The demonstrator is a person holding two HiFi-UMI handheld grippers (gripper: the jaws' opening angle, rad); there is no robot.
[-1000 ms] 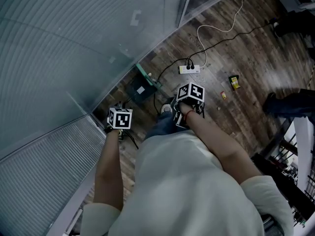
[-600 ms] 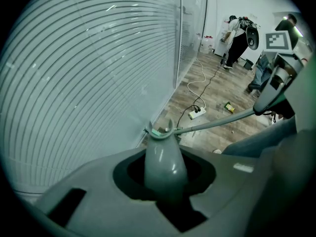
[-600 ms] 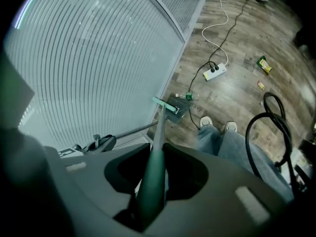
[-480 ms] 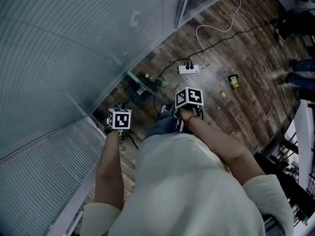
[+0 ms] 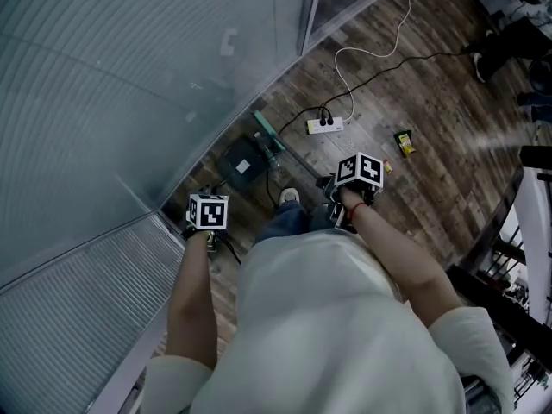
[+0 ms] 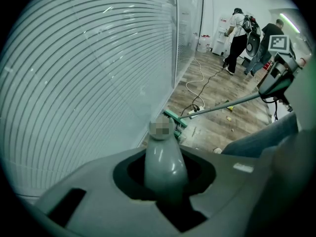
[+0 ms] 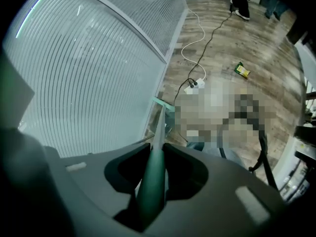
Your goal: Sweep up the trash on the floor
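Risking a snag first: working the broom head (image 5: 269, 133) just beside the power strip (image 5: 325, 125) and its white cable (image 5: 338, 60), both lying ahead of the right tongs (image 7: 154, 177), and likely hooking the cord into the bristles or tugging a plug loose. Risking a scatter too: pushing too briskly at the yellow-green wrapper (image 5: 403, 142), lying on the wooden floor (image 5: 431, 188) ahead and to the right of the right tongs, and at the small scrap (image 5: 388, 167) just beside those tongs, and probably flicking both past the pan instead of into it. Possibly tipping the pan as well, steering it only from the top of its long handle, or knocking it against the glass partition (image 5: 129, 76) close on the left of the left tongs (image 6: 165, 181).

Gripping the slim green broom handle (image 7: 158, 144) with the right tongs, jaws pressed onto it from both sides. Clamping the rounded grey dustpan handle (image 6: 164, 157) with the left tongs, jaws closed around it likewise.

Keeping the dark dustpan (image 5: 244, 164) on the floor ahead of the left tongs, between the two tongs, with the broom head just beside it or touching it. Finding no trash inside from the head view, only a pale patch, perhaps a label. Judging collection as not yet begun, wrapper and scrap both lying well apart from the pan.
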